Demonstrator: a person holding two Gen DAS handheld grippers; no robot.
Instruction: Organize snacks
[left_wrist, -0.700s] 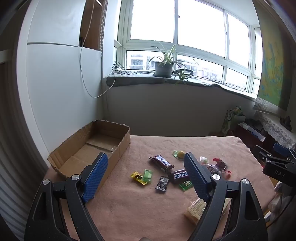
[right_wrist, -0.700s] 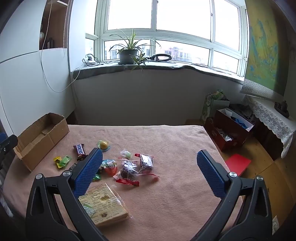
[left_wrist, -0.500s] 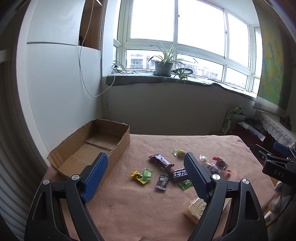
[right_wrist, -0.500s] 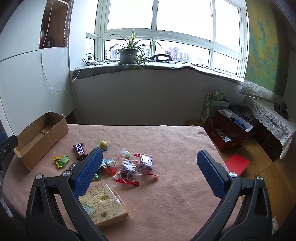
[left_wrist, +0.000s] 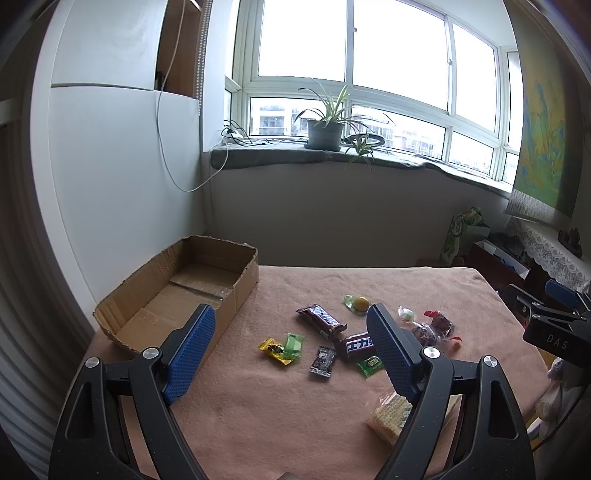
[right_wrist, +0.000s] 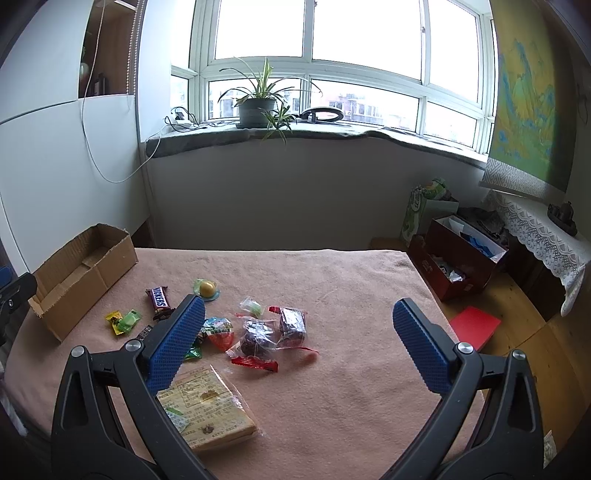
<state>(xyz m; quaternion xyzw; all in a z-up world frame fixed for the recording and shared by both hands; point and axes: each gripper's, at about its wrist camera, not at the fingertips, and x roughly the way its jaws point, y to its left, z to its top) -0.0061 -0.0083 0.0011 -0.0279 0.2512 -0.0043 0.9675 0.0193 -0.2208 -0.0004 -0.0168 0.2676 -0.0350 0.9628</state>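
Snacks (right_wrist: 255, 332) lie unmoved on the cloth; both tongs (left_wrist: 291, 347) (right_wrist: 299, 343) stay released, empty, as before.

Change over the last moment. My left tongs (left_wrist: 287, 314) have dipped a trace. In the left wrist view the whole scene therefore sits slightly higher in the frame than before. The shift shows on the box (left_wrist: 243, 284), the Snickers bar (left_wrist: 321, 319) and the plant pot (left_wrist: 325, 134), which have all moved up together by the same small step. In the view from my right tongs (right_wrist: 298, 302), any shift is too slight to tell.
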